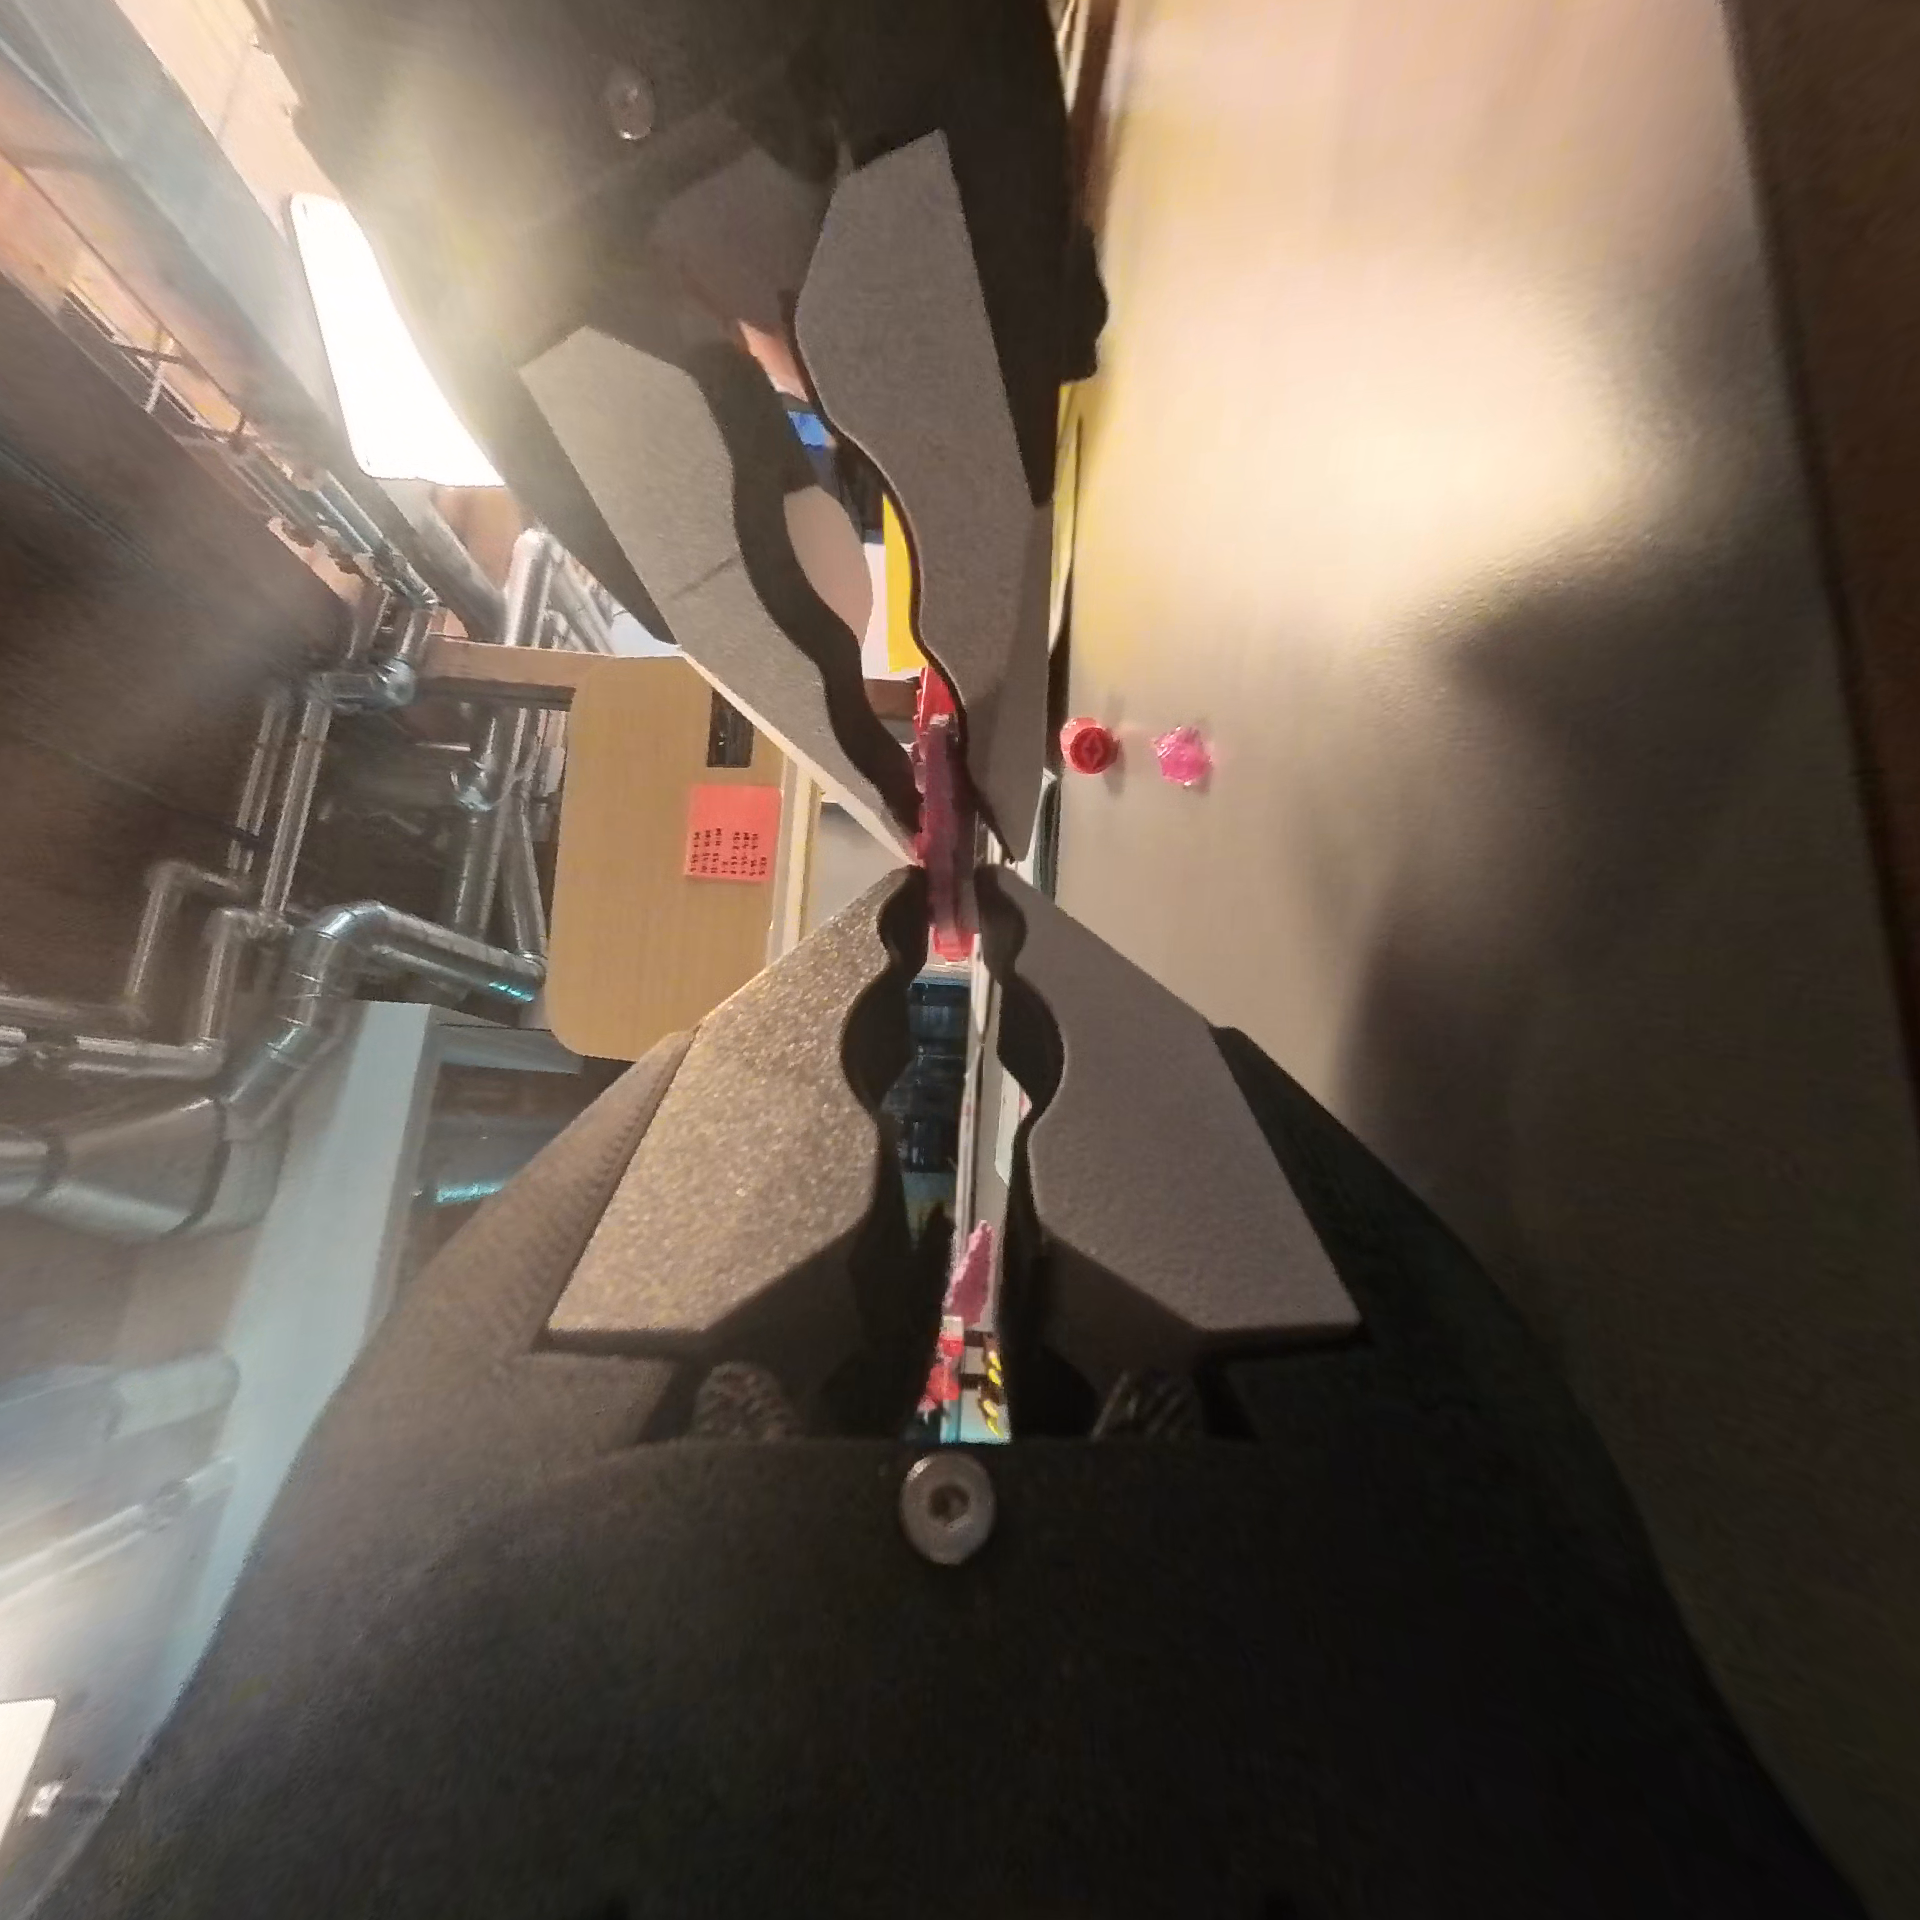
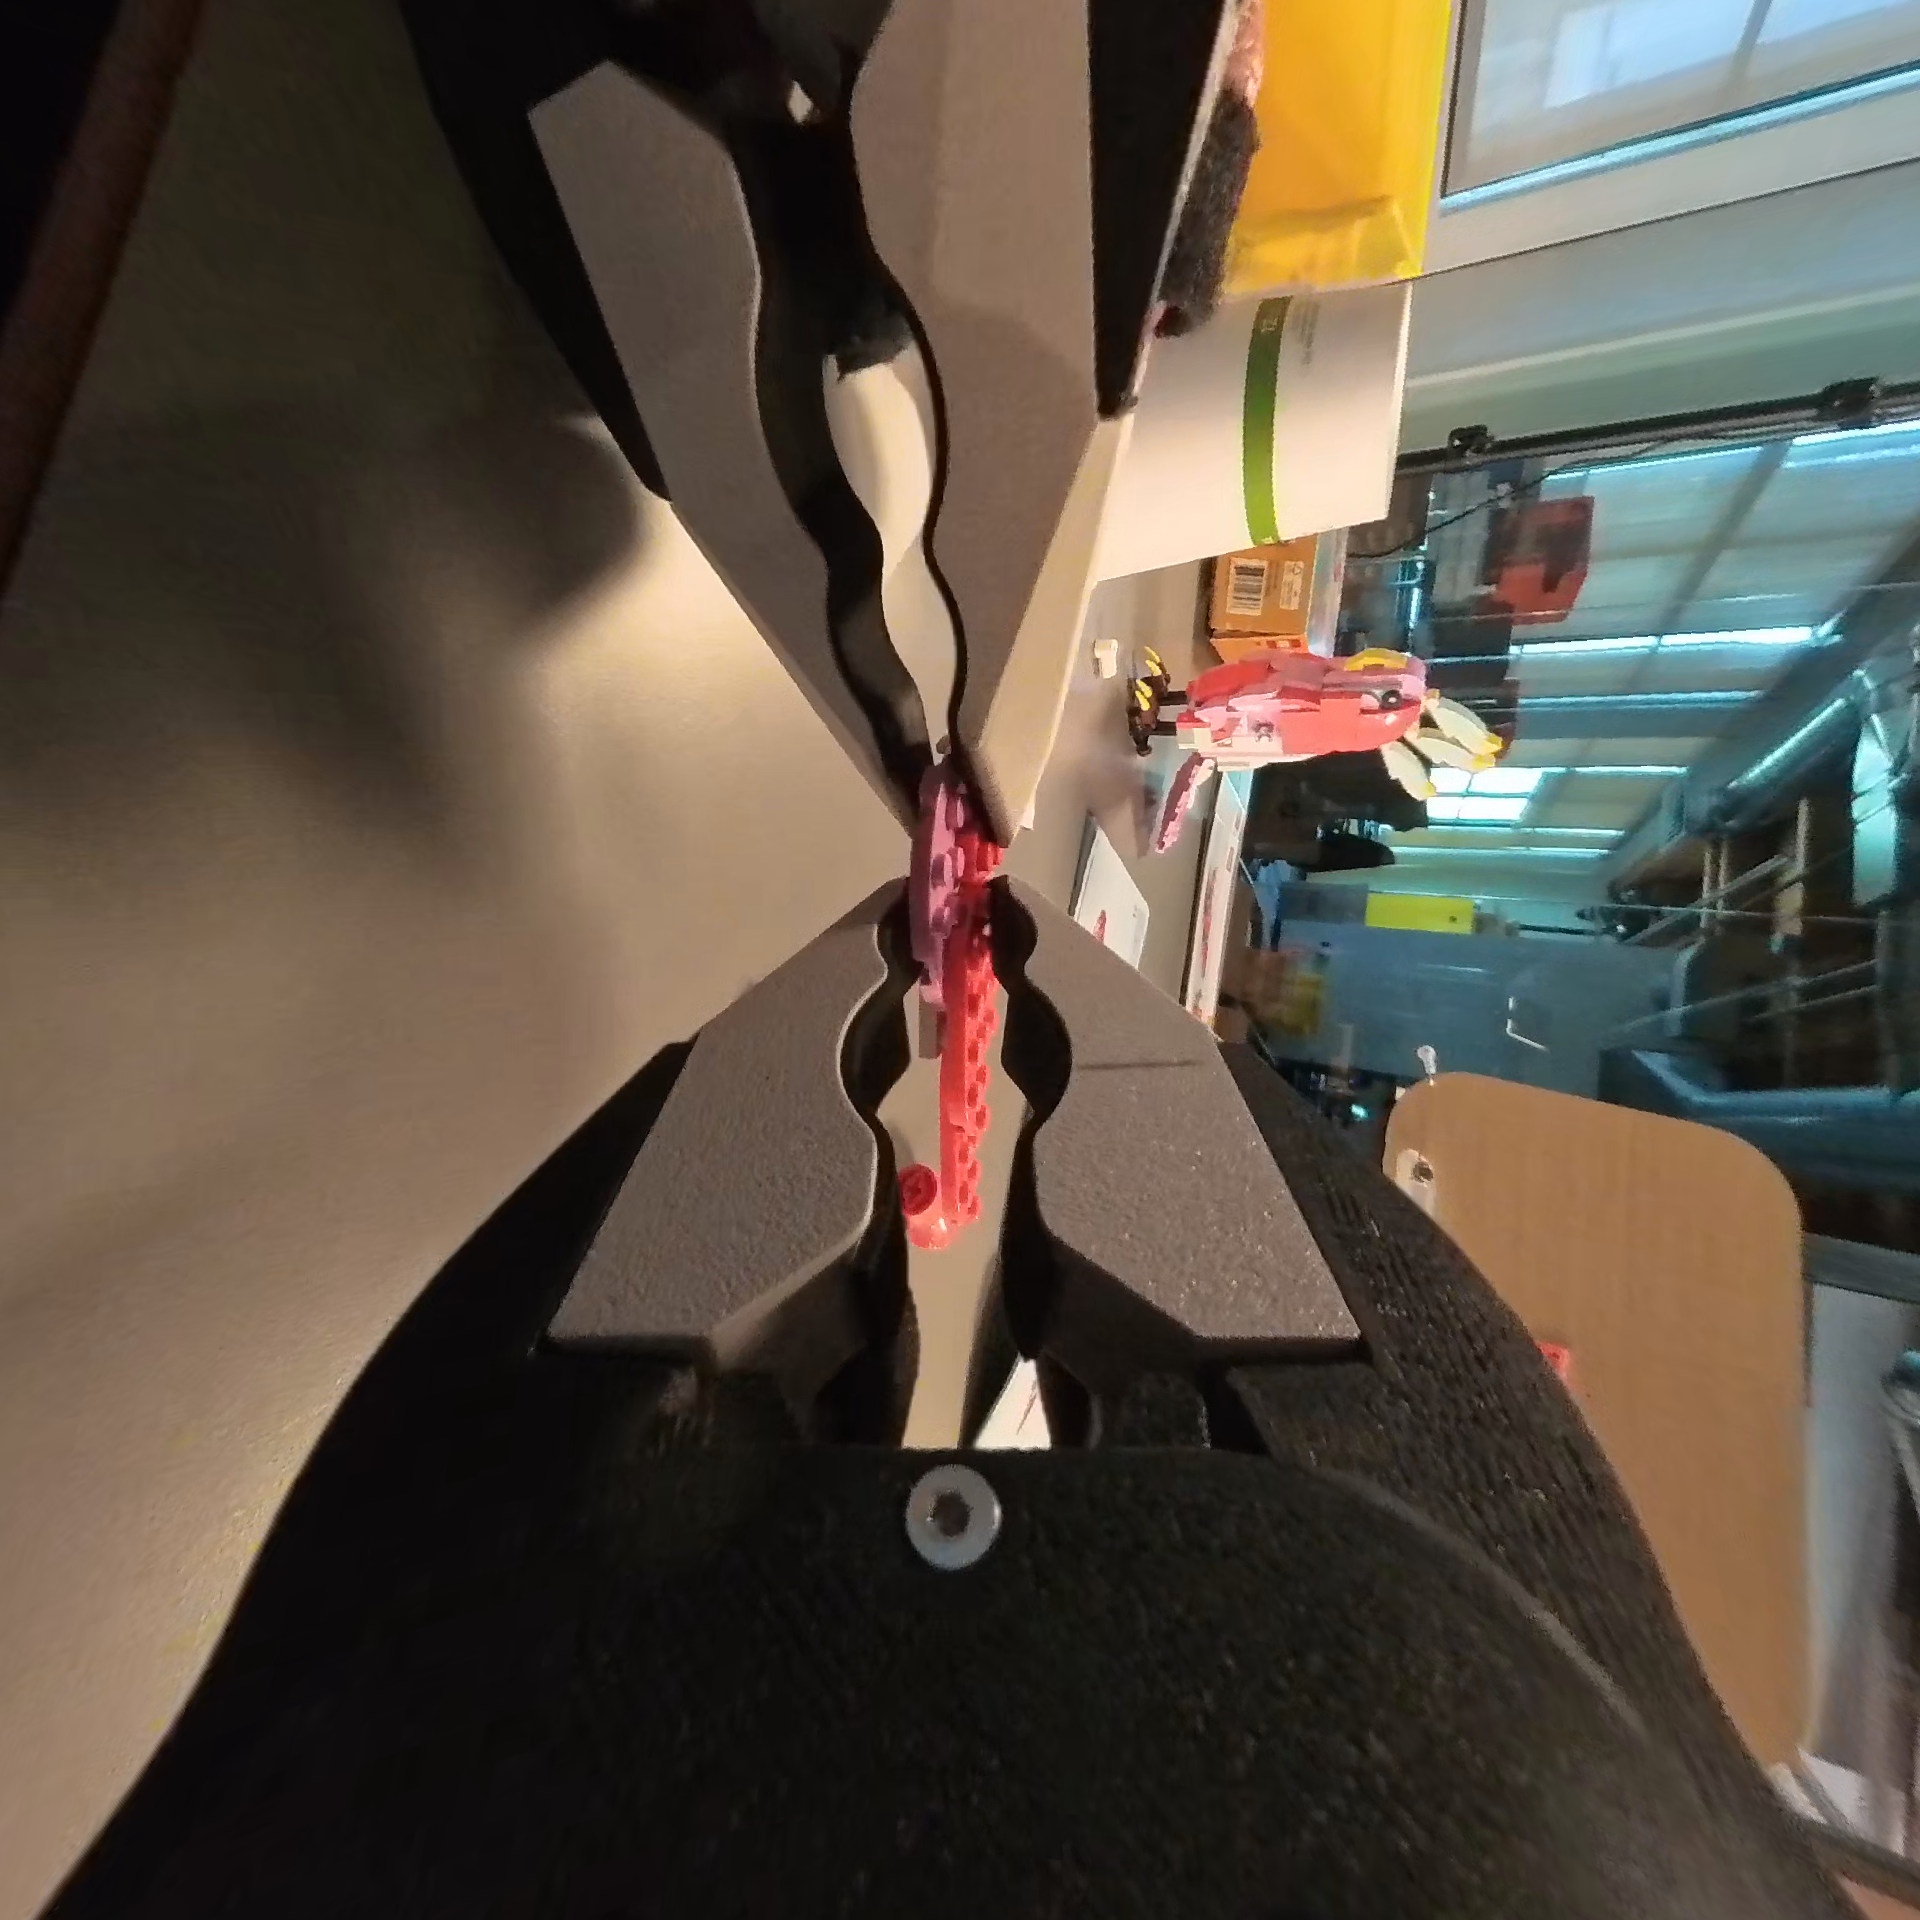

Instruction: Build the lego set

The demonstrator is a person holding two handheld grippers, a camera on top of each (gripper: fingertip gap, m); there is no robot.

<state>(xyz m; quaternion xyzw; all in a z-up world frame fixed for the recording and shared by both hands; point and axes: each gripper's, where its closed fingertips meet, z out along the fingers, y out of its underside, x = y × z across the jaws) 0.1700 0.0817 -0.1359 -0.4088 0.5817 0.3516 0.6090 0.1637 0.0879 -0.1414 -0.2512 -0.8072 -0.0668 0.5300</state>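
Left hand-held gripper and right hand-held gripper are both clamping one flat pink-and-red studded brick plate assembly above the grey desk.

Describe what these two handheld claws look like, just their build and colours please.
Both look alike. The left claw and right claw each have two broad, matte grey fingers with a grainy finish and wavy, scalloped inner edges lined in black. Each sits on a textured black body with one silver hex screw at its centre. No cables or sleeves show.

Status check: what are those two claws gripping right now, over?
Left gripper and right gripper both clamped on one pink-and-red brick piece. Loose red stud on table.
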